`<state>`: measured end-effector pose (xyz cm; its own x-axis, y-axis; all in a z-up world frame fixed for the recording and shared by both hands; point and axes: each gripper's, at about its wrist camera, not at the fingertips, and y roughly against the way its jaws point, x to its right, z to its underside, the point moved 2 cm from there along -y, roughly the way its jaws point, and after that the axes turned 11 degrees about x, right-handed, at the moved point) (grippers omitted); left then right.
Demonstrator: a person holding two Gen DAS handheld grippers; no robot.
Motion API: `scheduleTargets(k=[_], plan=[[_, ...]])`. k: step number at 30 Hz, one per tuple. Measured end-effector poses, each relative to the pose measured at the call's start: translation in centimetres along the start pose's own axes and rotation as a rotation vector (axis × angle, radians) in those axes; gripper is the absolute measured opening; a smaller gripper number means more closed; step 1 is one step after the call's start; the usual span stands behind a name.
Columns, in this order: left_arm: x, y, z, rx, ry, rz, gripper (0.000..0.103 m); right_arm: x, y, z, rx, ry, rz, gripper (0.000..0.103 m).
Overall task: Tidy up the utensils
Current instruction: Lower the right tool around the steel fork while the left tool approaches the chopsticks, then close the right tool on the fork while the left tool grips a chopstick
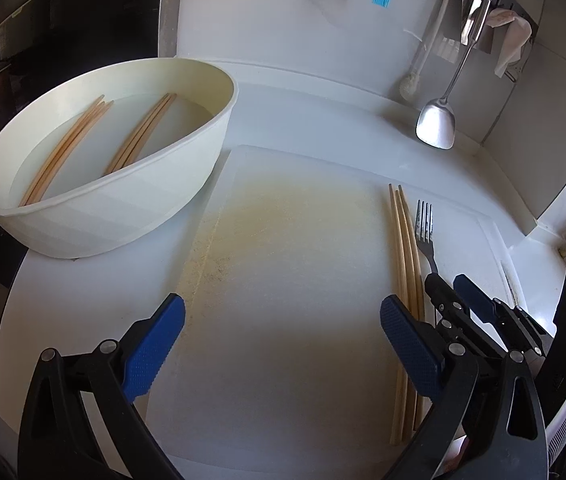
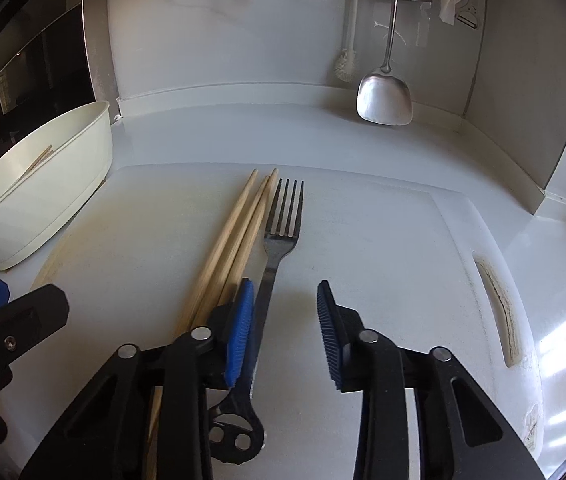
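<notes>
Picking the fork point(image 2: 279, 240) is the step in hand, judging by how my right gripper point(image 2: 283, 332) sits over its handle. Right fingers point(image 2: 239, 332) stand apart — the left pad just beside the handle, the other pad well clear of it, nothing pinched yet. Left gripper point(image 1: 283, 344) hangs wide open over the cutting board point(image 1: 283, 280), empty. Next move calls for centring the handle between the right pads, closing, then lifting it clear of the chopsticks point(image 2: 235, 240).

Fork lies flat on the cutting board, tines pointing away from me, just right of three wooden chopsticks lying parallel to it. Dark grey metal, thin flat handle — likely slippery, low to the board. More chopsticks lie in the white tub point(image 1: 203, 152) left of the board, on the tabletop point(image 1: 323, 112).
</notes>
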<state>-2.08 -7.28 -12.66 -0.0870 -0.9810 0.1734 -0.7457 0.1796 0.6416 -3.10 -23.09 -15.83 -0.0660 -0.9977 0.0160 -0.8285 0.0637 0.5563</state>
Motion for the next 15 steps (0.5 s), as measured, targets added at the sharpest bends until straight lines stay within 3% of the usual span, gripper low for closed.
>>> scheduleTargets(k=[7,15], plan=[[1.9,-1.6,-0.6,-0.015,-0.035,0.041,0.096,1.0,0.2,-0.1,0.001,-0.021,-0.016,0.009],[4.0,-3.7,-0.6,-0.054,-0.064,0.067,0.096,3.8,0.5,0.1,-0.004,-0.067,0.007,0.009]])
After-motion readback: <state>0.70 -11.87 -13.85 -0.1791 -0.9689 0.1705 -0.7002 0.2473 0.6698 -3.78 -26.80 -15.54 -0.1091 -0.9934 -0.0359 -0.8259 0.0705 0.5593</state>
